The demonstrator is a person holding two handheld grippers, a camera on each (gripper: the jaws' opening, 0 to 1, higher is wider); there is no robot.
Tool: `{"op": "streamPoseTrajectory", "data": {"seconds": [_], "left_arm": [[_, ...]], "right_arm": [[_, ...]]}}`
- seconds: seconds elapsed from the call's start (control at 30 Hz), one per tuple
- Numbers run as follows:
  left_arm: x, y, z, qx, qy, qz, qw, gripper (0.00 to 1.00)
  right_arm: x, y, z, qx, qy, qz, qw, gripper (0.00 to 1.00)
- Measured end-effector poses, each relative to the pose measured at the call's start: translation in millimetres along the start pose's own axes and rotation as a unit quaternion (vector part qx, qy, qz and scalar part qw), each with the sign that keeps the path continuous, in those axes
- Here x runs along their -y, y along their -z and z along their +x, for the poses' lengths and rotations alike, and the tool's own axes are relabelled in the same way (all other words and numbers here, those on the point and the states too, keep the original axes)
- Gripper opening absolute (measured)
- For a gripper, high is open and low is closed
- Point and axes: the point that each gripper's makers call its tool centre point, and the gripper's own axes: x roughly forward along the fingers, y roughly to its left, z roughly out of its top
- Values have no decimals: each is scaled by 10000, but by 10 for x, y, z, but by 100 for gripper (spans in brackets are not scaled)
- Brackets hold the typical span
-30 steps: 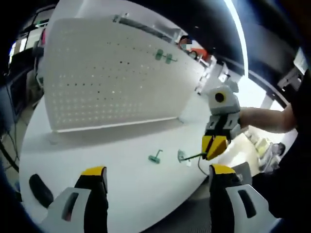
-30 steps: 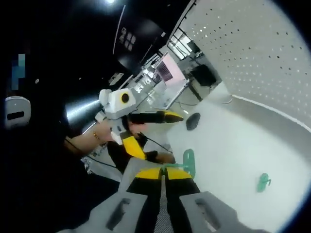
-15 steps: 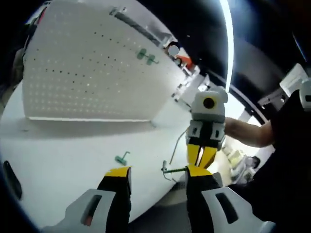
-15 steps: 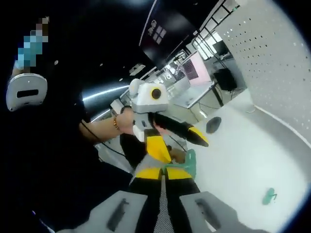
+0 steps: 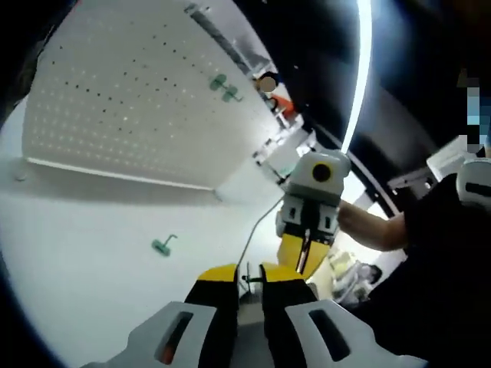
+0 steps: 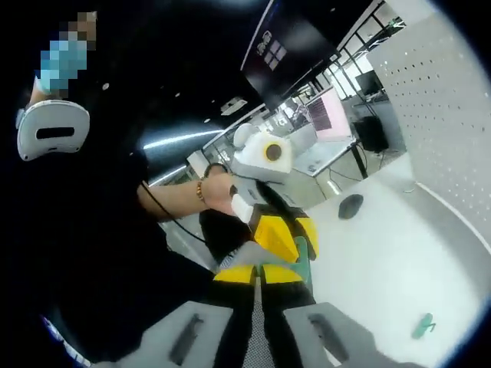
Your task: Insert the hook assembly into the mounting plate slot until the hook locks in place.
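Insertion looks unstarted: the right gripper [image 6: 258, 274] clenches a green hook [image 6: 301, 257], the left gripper [image 5: 248, 274] pinches its wire, well apart from the pegboard [image 5: 130, 107].

Smooth matt white tabletop [image 5: 92, 230], and a white perforated pegboard [image 5: 130, 100] with a dull sheen. The green hook [image 5: 163, 245] looks like glossy plastic with a thin wire stem.

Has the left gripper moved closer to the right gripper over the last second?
Yes. In the right gripper view, the left gripper has come from beside the dark puck on the table to right at the right gripper holding the green hook.
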Motion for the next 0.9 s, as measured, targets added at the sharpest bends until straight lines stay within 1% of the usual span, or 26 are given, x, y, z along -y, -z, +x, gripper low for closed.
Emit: {"op": "streamPoseTrajectory", "data": {"seconds": [0.07,0.17,0.23,0.27,0.37,0.43,0.47,0.5,0.57,0.6,0.67,0.73,0.77,0.8,0.87,0.9], "left_arm": [[-7,5,-4,-11,-44,37,10000,6],[7,12,-7,-15,-31,-6,10000,5],[27,47,-11,-117,11,-25,9999,5],[35,55,-10,-142,12,47,9999,5],[26,46,-2,-95,-38,23,9999,3],[16,35,12,-61,-120,164,9998,2],[12,53,13,-132,-152,233,9995,2],[-3,51,15,-136,-237,319,9991,2],[-21,26,8,-95,-306,364,9988,1],[-36,8,4,-58,-348,359,9987,1],[-73,-52,-8,54,-470,400,9981,1],[-157,-111,-33,114,-732,561,9957,1],[-174,-121,-38,122,-783,588,9951,1],[-223,-165,-57,167,-940,670,9932,1],[-269,-229,-85,243,-1104,795,9904,1],[-286,-248,-96,259,-1164,829,9894,1]], "right_arm": [[-6,-6,-19,54,-22,34,10000,0],[-1,-7,-34,105,3,32,9999,0],[-17,4,-37,96,-24,35,9999,0],[-22,15,-35,83,-26,15,10000,0],[-26,59,-11,51,-25,30,10000,0],[-22,94,15,-13,21,15,10000,0],[-11,108,16,-49,57,16,10000,0],[4,116,14,-64,104,-19,9999,0],[38,103,1,4,212,69,9998,1],[72,78,-12,80,309,90,9994,1],[111,62,-39,108,415,135,9990,2],[208,66,-99,44,674,132,9976,2],[213,69,-108,24,683,119,9976,3],[276,56,-163,12,873,71,9962,5],[300,25,-205,93,967,167,9951,6],[341,1,-241,168,1122,305,9931,7]]}}
